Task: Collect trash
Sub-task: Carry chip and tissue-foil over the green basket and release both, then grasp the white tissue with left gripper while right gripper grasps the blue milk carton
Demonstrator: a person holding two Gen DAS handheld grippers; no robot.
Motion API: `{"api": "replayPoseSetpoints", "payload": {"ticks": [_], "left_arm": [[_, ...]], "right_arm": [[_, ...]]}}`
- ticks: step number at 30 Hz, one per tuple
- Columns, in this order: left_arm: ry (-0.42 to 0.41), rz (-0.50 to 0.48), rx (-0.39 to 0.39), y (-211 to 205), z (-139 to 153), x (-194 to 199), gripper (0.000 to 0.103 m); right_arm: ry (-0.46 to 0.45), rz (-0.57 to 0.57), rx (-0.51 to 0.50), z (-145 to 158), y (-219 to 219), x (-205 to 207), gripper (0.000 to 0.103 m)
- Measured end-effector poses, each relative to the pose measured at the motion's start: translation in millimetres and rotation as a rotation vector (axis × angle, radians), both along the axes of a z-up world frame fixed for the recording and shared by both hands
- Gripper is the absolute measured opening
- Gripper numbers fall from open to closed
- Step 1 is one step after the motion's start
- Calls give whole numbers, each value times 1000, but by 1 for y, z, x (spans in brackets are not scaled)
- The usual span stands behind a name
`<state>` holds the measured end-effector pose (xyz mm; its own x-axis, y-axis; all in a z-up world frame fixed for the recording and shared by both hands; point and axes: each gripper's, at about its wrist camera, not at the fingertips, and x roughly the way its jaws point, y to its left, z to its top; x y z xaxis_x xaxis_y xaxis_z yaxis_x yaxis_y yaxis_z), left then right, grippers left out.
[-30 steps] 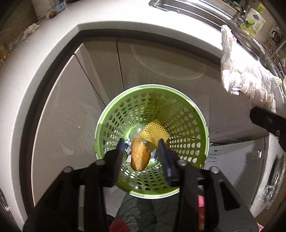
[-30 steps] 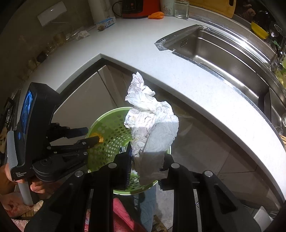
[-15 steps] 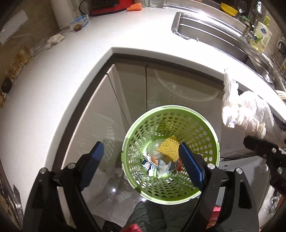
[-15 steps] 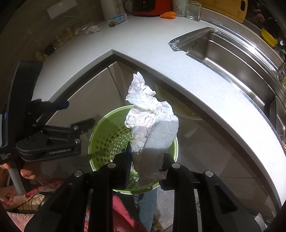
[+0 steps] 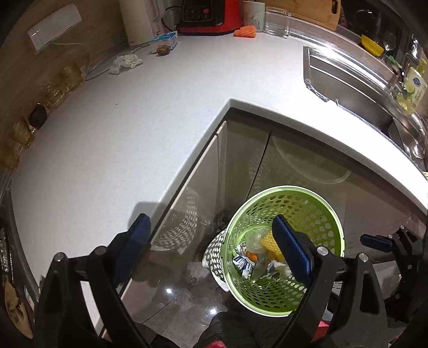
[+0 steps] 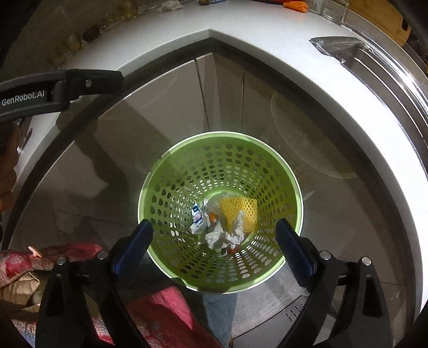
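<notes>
A green perforated bin (image 5: 331, 214) (image 6: 267, 166) stands on the floor below the counter corner. It holds a yellow net (image 6: 238, 208), a crumpled white paper towel (image 6: 224, 235) and wrappers (image 6: 198, 214). My right gripper (image 6: 214, 241) is open and empty, right above the bin. My left gripper (image 5: 211, 241) is open and empty, above the bin's left rim and the counter edge. A crumpled white tissue (image 5: 125, 63) and a small brown lump (image 5: 163, 49) lie far back on the counter.
The white L-shaped counter (image 5: 133, 120) carries jars (image 5: 56, 91) at left, a red appliance (image 5: 206, 13), an orange peel (image 5: 244, 31) and a steel sink (image 5: 347, 88) at right. Glossy cabinet doors (image 6: 160, 112) stand behind the bin. Red cloth (image 6: 165, 307) lies near me.
My left gripper dropped the brown piece into the bin, opened and lifted toward the counter. My right gripper moved over the bin, opened and let the paper towel fall in.
</notes>
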<state>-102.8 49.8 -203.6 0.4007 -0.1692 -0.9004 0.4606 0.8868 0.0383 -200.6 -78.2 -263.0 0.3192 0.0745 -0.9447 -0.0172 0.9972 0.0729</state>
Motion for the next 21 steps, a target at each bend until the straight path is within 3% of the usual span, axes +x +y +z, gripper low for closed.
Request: {"api": "replayPoseSetpoints", "payload": {"ticks": [11,21], "left_arm": [[-41,69,-26,13,26,43,93],[-123,190,-55,2,57,134,95]], "right_arm": [[-157,-14,-55,68,-22,54,101],[-275,9,-123,117,-68,165,101]]}}
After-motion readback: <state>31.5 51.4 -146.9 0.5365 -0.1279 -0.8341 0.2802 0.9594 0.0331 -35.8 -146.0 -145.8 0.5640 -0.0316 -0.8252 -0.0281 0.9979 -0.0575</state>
